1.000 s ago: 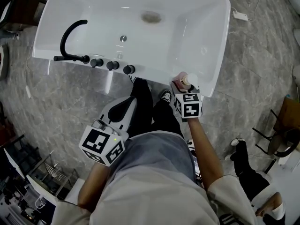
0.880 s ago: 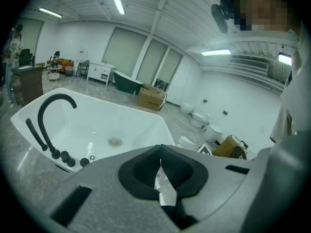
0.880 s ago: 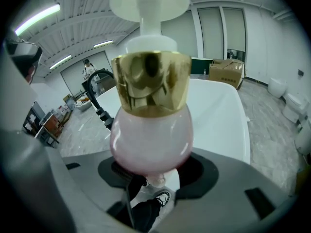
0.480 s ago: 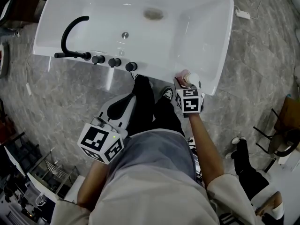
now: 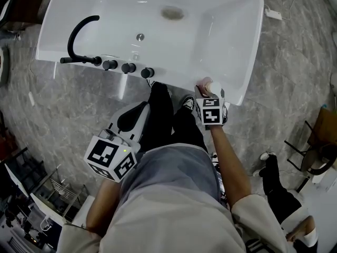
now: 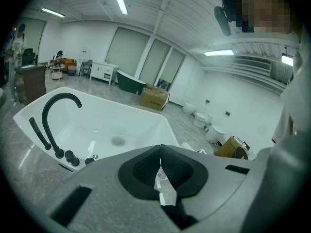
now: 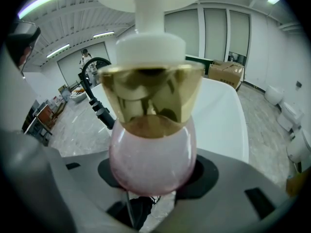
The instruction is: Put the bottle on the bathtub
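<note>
Pink bottle point(image 7: 148, 165) (gold collar point(image 7: 151, 100)), white bathtub point(image 5: 238, 46)

Bathtub point(image 5: 226, 36) glossy, smooth; bottle point(image 7: 148, 154) perhaps frosted plastic.

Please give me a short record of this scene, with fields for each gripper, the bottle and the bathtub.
left gripper: shut, holds nothing, low at the person's side
right gripper: shut on bottle
bottle: pink, gold collar, white pump, upright at bathtub's near rim, right corner
resting on rim: cannot tell
bathtub: white, black faucet at left

Pink globe bottle point(image 5: 207, 87) — gold collar, white pump — upright at white bathtub point(image 5: 231, 46) rim.
</note>
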